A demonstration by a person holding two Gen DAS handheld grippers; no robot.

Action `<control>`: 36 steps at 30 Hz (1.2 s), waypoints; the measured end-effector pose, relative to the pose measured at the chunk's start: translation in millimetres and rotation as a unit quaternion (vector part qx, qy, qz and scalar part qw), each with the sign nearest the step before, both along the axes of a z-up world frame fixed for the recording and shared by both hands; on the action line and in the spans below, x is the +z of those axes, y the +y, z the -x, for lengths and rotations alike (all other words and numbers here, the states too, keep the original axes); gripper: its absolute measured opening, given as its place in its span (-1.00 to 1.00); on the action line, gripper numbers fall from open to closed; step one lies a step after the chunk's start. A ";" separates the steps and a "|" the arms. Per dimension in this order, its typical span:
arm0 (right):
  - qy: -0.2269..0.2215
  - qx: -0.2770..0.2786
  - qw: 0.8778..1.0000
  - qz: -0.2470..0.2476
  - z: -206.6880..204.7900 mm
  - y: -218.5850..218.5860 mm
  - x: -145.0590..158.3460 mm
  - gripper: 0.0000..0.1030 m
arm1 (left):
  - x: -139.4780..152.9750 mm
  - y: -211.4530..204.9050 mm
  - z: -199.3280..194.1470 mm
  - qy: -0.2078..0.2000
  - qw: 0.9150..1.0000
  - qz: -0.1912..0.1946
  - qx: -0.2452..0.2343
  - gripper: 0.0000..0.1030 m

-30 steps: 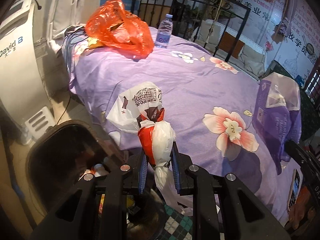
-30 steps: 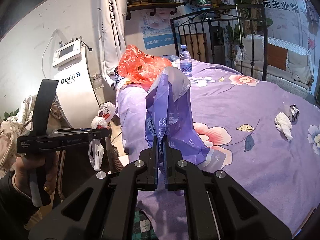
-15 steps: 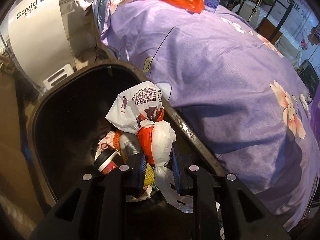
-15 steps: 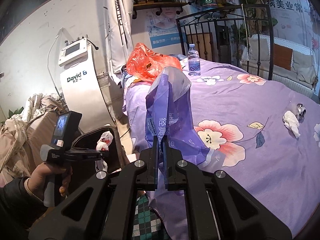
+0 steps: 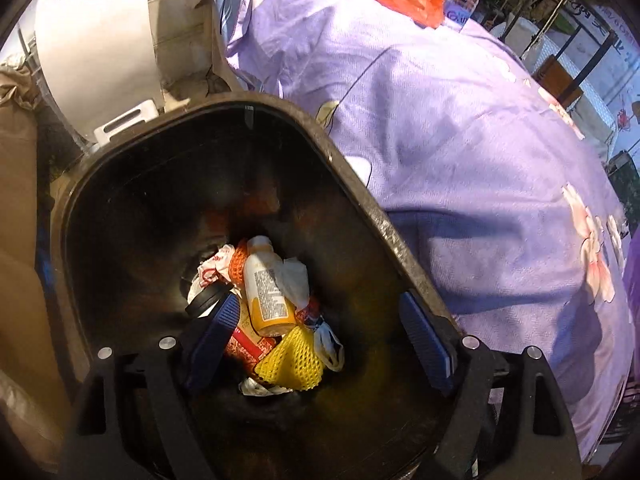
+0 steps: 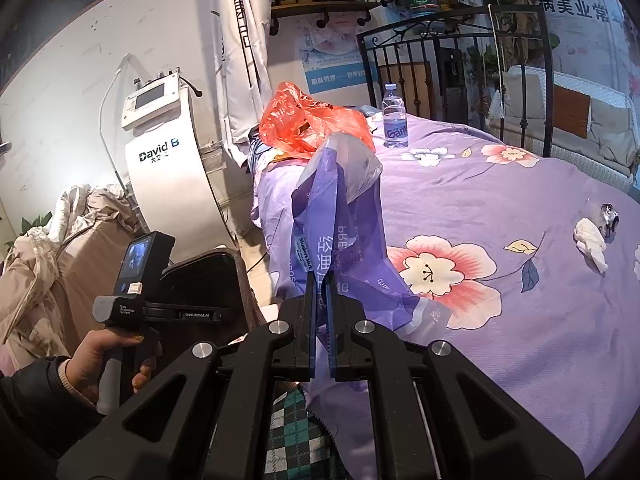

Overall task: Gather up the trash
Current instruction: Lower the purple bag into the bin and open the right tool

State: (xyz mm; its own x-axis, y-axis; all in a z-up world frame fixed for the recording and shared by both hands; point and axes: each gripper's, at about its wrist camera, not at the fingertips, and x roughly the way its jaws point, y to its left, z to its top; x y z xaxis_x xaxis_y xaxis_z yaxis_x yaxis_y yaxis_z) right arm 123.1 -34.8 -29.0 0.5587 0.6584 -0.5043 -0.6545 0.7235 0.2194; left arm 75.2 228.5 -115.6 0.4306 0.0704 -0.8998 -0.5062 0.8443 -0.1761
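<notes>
My left gripper [image 5: 318, 300] hangs over a dark trash bin [image 5: 360, 200], pointing down into it. Its jaws are opening and nothing is between them. At the bottom of the bin lie a plastic bottle [image 5: 266, 288], a yellow foam net [image 5: 294, 360], white bag scraps [image 5: 330, 346] and other rubbish. My right gripper [image 6: 319, 280] is shut on a purple plastic bag [image 6: 340, 236], which stands up over the bed's edge. In the right wrist view a hand [image 6: 108, 356] holds the left gripper's body beside the bin [image 6: 208, 272].
On the purple floral bed [image 6: 520, 300] lie an orange bag [image 6: 308, 124], a water bottle [image 6: 395, 122], a white tissue [image 6: 592, 240] and a foil scrap [image 6: 610, 216]. A white "David B" machine [image 6: 168, 168] stands beside the bin. A black metal bed frame [image 6: 460, 40] is behind.
The left gripper dropped over the bin and opened wide. The knotted white and red bag has left its jaws. The right gripper has stayed put with the purple bag.
</notes>
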 end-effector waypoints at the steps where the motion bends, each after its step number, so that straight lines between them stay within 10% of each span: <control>1: 0.001 0.002 1.000 0.000 0.2 1.2 -0.7 -0.91 | 3.8 1.9 0.1 -0.009 1.000 -0.003 0.004 0.56; 18: 0.092 0.194 0.976 -0.026 19.6 93.5 -30.4 -0.90 | 97.9 21.7 34.9 -0.146 0.985 -0.070 0.060 0.68; 36: 0.183 0.314 0.931 0.025 43.8 191.5 -79.2 -0.90 | 99.5 53.4 57.6 -0.157 0.980 -0.063 0.106 0.68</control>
State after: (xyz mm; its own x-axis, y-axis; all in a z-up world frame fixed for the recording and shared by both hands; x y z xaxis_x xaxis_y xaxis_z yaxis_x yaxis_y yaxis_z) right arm 79.3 156.8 -108.2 -0.1430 0.7683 -0.6239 -0.8399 0.2392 0.4871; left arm 17.5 281.9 -16.1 0.6493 0.2892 -0.7034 -0.6091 0.7515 -0.2532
